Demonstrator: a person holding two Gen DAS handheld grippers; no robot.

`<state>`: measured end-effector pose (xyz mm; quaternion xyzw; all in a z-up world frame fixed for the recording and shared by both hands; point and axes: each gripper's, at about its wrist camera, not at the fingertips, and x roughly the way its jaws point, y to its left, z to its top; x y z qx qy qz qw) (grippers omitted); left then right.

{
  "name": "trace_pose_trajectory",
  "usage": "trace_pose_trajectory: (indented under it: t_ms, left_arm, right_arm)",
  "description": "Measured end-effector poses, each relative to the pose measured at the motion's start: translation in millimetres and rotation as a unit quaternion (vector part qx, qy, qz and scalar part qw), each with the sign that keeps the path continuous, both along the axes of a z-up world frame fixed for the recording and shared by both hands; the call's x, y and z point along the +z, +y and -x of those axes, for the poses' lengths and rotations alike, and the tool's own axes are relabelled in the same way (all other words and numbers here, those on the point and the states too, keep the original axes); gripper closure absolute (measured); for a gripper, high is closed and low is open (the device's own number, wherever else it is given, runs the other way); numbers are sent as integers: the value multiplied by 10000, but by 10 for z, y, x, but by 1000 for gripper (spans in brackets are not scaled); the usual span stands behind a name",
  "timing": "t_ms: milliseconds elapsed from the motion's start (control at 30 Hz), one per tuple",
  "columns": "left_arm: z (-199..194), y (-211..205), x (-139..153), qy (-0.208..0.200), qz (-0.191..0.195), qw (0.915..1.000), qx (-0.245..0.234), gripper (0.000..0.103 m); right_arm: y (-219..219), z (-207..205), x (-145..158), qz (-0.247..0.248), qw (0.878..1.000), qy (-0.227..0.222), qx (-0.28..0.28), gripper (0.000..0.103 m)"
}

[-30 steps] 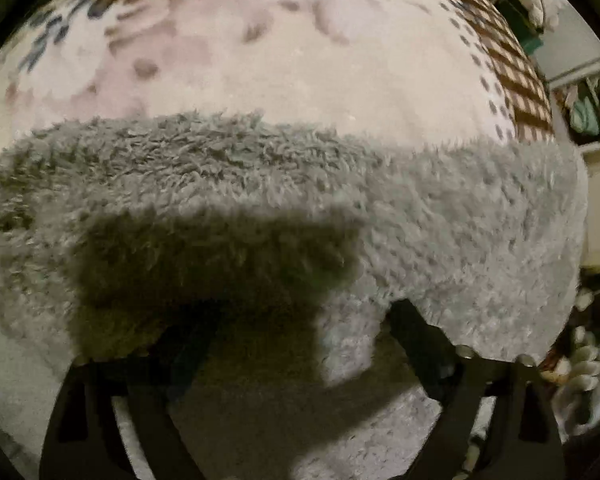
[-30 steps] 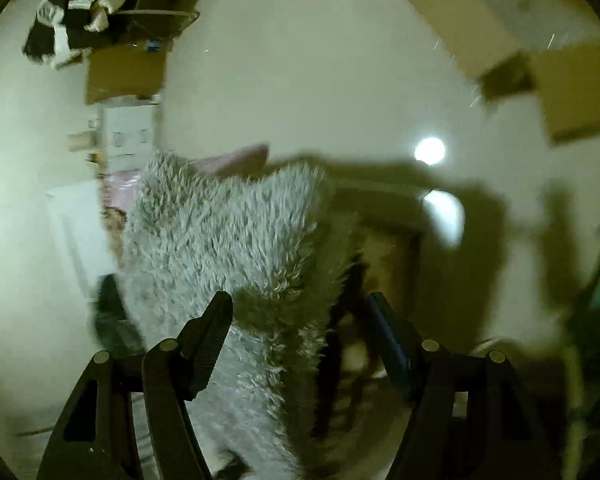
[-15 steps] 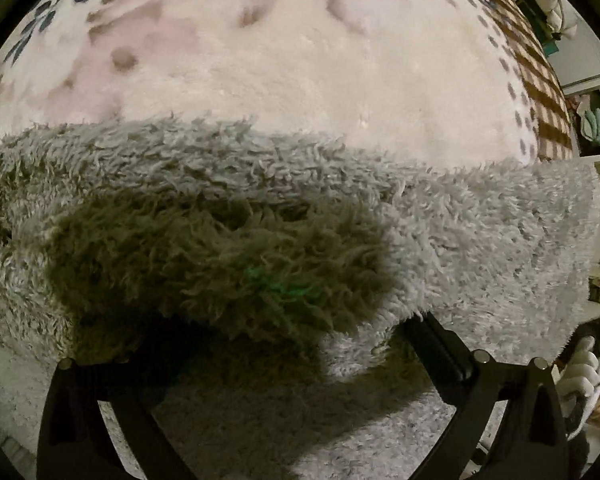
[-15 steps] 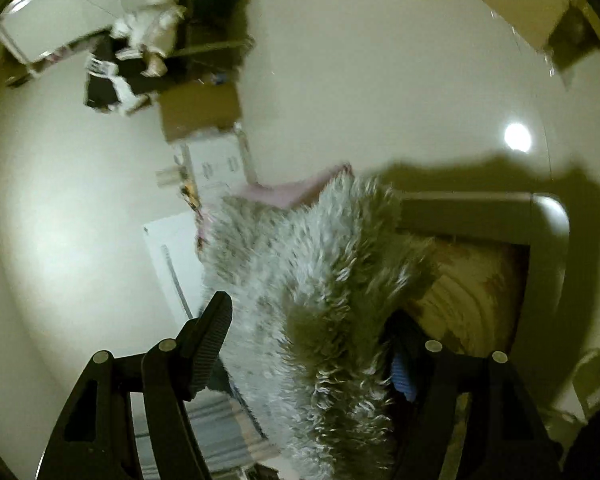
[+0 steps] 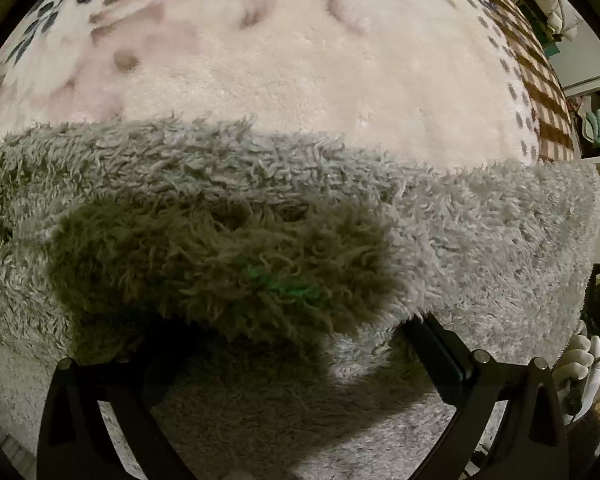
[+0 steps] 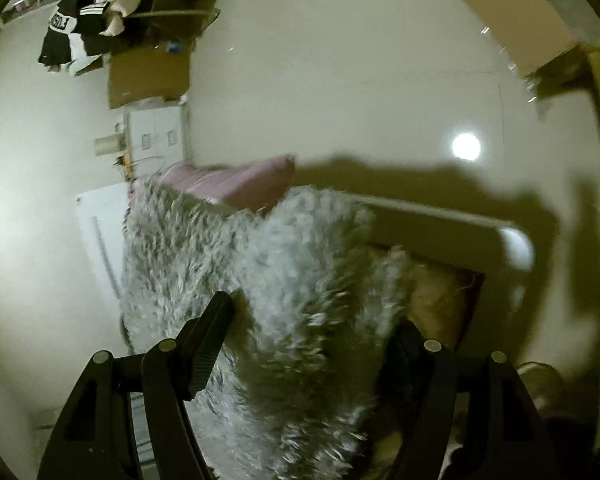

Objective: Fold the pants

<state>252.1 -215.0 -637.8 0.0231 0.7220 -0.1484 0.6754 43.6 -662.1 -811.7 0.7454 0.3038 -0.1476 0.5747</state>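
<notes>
The left gripper (image 5: pixel 300 344) stands with its jaws spread wide, and a thick fold of the shaggy grey fleece pants (image 5: pixel 460 240) bulges between them; the left finger is buried in shadowed pile, so whether the fabric is pinched or only resting there cannot be told. The right gripper (image 6: pixel 312 344) also has its jaws well apart, with a bunched length of the same pants (image 6: pixel 300 280) hanging between the fingers, seemingly lifted off the surface; an actual clamp is not visible.

Beyond the left jaws, the pants lie in a broad band across a pale pink plush blanket with a floral print (image 5: pixel 300 80). Beyond the right, a pink cushion (image 6: pixel 240 184) and a beige tiled floor (image 6: pixel 340 60) show.

The fabric looks soft, bulky and light, with no stiffness. The long pile probably grips well but compresses, so a hold likely needs a deep bite on a doubled edge or seam, not loose fluff.
</notes>
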Motion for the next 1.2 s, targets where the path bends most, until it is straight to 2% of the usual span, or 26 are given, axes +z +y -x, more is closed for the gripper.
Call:
trace_pose_trajectory:
  t_ms: [100, 167, 300, 400, 433, 567, 700, 833, 967, 1033, 1133, 1167, 1200]
  left_arm:
    - [8, -57, -21, -92, -19, 10000, 8, 0]
    - [51, -106, -24, -203, -74, 9998, 36, 0]
    - [105, -165, 4, -242, -191, 9995, 48, 0]
    - [130, -147, 118, -282, -38, 9995, 112, 0]
    - [144, -159, 169, -305, 39, 9994, 152, 0]
    - [210, 22, 476, -503, 403, 9971, 406, 0]
    - [280, 299, 796, -739, 697, 9933, 560, 0]
    - [328, 648, 991, -835, 791, 9910, 681, 0]
    - [375, 1064, 1118, -803, 843, 9890, 914, 0]
    - [403, 1288, 1174, -823, 820, 9881, 1010, 0]
    - [429, 1721, 1241, -908, 740, 9852, 1251, 0]
    - [436, 1870, 1238, -921, 676, 9843, 1345, 0]
    - [447, 2015, 1225, -945, 616, 9832, 1436, 0]
  right_arm:
    - [-7, -86, 52, 104, 9991, -385, -171, 48]
    - [-2, -77, 138, 298, 9986, -344, -262, 86]
    - [35, -43, 446, 697, 9956, -350, -515, 88]
    - [96, -9, 807, 1020, 9926, -415, -506, 88]
    - [67, 154, 1013, 1136, 9915, -453, -442, 88]
    - [190, 19, 1620, 1766, 9825, -589, 0, 88]
    - [518, -165, 2239, 2353, 9676, -747, 538, 88]
    - [996, -444, 2722, 2964, 9448, -710, 1200, 88]
    - [1619, -665, 3035, 3400, 9180, -746, 1902, 88]
    - [2046, -767, 3074, 3482, 9050, -770, 2321, 88]
    - [2838, -1008, 2942, 3425, 8854, -822, 3034, 88]
    - [3100, -1109, 2837, 3400, 8760, -846, 3315, 88]
    - [3411, -1200, 2723, 3457, 8604, -837, 3649, 88]
